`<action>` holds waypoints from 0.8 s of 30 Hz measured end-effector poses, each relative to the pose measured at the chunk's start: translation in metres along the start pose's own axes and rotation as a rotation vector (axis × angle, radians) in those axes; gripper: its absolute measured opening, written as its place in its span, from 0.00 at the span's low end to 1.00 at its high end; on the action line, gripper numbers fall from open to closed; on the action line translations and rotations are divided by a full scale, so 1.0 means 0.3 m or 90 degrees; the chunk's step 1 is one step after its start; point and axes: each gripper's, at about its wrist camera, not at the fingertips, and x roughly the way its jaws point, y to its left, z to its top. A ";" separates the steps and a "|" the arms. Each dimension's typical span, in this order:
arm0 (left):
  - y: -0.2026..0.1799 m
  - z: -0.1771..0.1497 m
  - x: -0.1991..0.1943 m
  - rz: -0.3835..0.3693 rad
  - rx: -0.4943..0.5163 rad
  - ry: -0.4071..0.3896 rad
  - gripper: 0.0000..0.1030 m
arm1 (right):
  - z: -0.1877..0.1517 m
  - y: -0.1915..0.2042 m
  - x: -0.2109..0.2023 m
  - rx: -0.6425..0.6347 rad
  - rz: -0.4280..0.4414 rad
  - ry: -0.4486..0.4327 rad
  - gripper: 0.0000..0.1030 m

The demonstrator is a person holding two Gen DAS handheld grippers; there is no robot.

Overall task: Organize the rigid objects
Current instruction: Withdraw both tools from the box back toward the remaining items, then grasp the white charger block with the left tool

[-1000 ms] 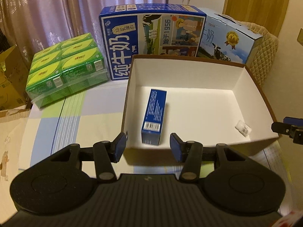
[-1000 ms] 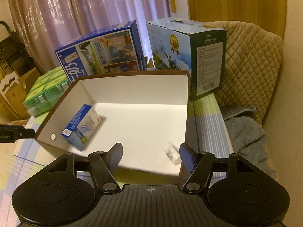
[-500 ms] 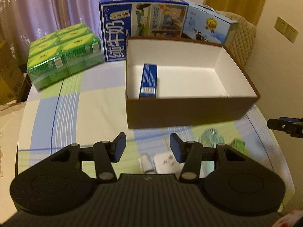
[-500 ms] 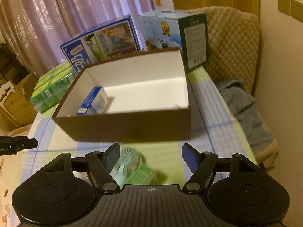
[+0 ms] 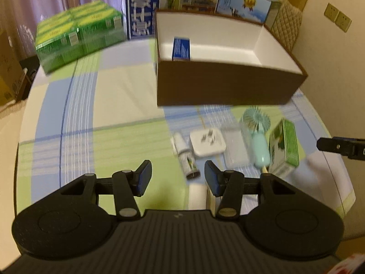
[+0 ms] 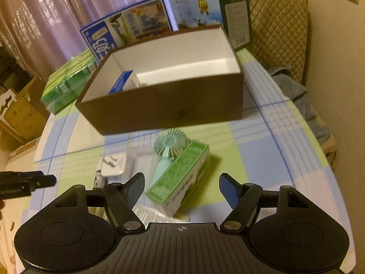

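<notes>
Checked tablecloth [image 5: 118, 96] fills both views, blurry; brown box [image 6: 164, 111] hides most of blue carton [image 6: 123, 81] inside (small vial no longer seen). Both cameras pulled back since earlier, exposing green box [image 6: 180, 178], fan [image 6: 170, 146], plug [image 5: 206, 141], bottle [image 5: 186, 156]. Left gripper [image 5: 178, 178] and right gripper [image 6: 181, 188] spread wide, empty

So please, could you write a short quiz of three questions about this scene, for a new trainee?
1. True or false: the blue carton lies inside the brown box.
2. What lies between the green box and the white plug adapter?
3. Is either hand-held gripper holding anything: the left or the right?

Key: 1. True. 2. The mint handheld fan, on a clear plastic piece. 3. No, both are open.
</notes>
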 end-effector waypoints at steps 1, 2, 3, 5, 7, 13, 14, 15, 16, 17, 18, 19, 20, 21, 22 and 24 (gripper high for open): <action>-0.002 -0.013 0.005 -0.004 -0.001 0.006 0.45 | -0.009 0.004 0.003 0.001 0.001 0.005 0.67; -0.003 -0.025 0.010 -0.007 -0.001 0.012 0.45 | -0.018 0.008 0.007 0.001 0.001 0.011 0.67; -0.005 -0.035 0.017 -0.011 -0.002 0.017 0.45 | -0.028 0.013 0.010 0.002 0.002 0.018 0.67; -0.011 -0.051 0.027 -0.018 -0.005 0.027 0.45 | -0.045 0.021 0.017 0.000 0.006 0.030 0.67; -0.017 -0.068 0.038 -0.024 -0.007 0.036 0.45 | -0.063 0.030 0.026 -0.002 0.008 0.041 0.67; -0.042 -0.108 0.086 -0.028 0.002 0.066 0.45 | -0.089 0.055 0.056 -0.009 0.015 0.063 0.67; -0.047 -0.114 0.094 -0.027 0.006 0.070 0.45 | -0.091 0.057 0.061 -0.010 0.014 0.064 0.67; -0.051 -0.119 0.103 -0.026 0.009 0.074 0.44 | -0.092 0.058 0.065 -0.010 0.013 0.065 0.67; -0.054 -0.123 0.111 -0.027 0.010 0.077 0.44 | -0.093 0.058 0.069 -0.010 0.012 0.067 0.67; -0.056 -0.127 0.118 -0.028 0.011 0.079 0.44 | -0.094 0.057 0.072 -0.009 0.011 0.068 0.67; -0.059 -0.128 0.125 -0.028 0.012 0.080 0.44 | -0.094 0.056 0.076 -0.008 0.010 0.070 0.67; -0.062 -0.130 0.132 -0.026 0.013 0.082 0.43 | -0.093 0.053 0.077 -0.006 0.010 0.071 0.67; -0.063 -0.132 0.139 -0.025 0.013 0.085 0.42 | -0.093 0.051 0.080 -0.005 0.008 0.072 0.67; -0.064 -0.132 0.146 -0.025 0.013 0.086 0.41 | -0.092 0.051 0.082 -0.004 0.008 0.073 0.67; -0.064 -0.131 0.152 -0.025 0.013 0.087 0.41 | -0.092 0.050 0.084 -0.004 0.007 0.074 0.67; -0.065 -0.127 0.168 -0.024 0.013 0.091 0.41 | -0.091 0.052 0.088 -0.006 0.005 0.074 0.67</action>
